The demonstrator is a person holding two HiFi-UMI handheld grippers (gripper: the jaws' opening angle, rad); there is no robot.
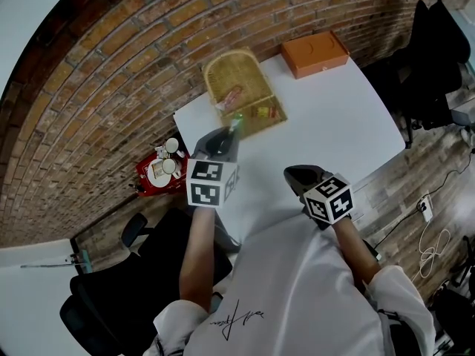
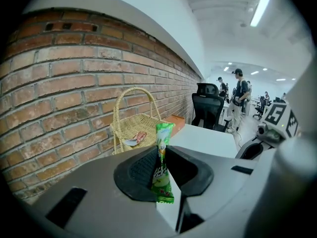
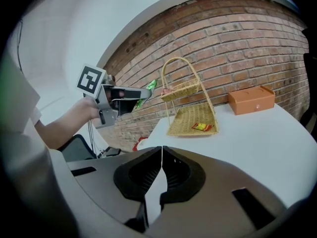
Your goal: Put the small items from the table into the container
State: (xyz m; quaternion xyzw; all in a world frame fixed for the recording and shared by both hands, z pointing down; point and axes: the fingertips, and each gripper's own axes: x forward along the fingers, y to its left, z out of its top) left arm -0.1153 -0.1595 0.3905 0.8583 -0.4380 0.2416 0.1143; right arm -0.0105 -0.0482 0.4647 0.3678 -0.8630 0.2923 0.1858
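One green snack packet [image 2: 162,170] is what the coming move turns on. The left gripper [image 2: 162,151] has its fingers [image 2: 141,170] closed on the packet's flat faces and holds it up off the surface [image 1: 326,117]. The packet's long axis runs along the fingers, and its top end sticks out past their tips. In the left gripper view the wicker basket [image 3: 184,89] lies ahead of those tips and a little to the left, near the surface's far edge by the brick wall, and the packet has not yet reached its rim. We judge that the packet needs to be carried onward and over the rim before the fingers let go.

Our left hand is clearly the nearer one. The right gripper [image 3: 161,150] sits back by the near edge, well apart from the basket, with its fingers pressed together on nothing.

The basket has two tiers under one tall handle. A pinkish wrapper [image 2: 140,137] lies in the upper tier and a yellow-and-red packet [image 3: 200,127] in the lower. An orange box [image 1: 314,53] sits shut at the far right corner.
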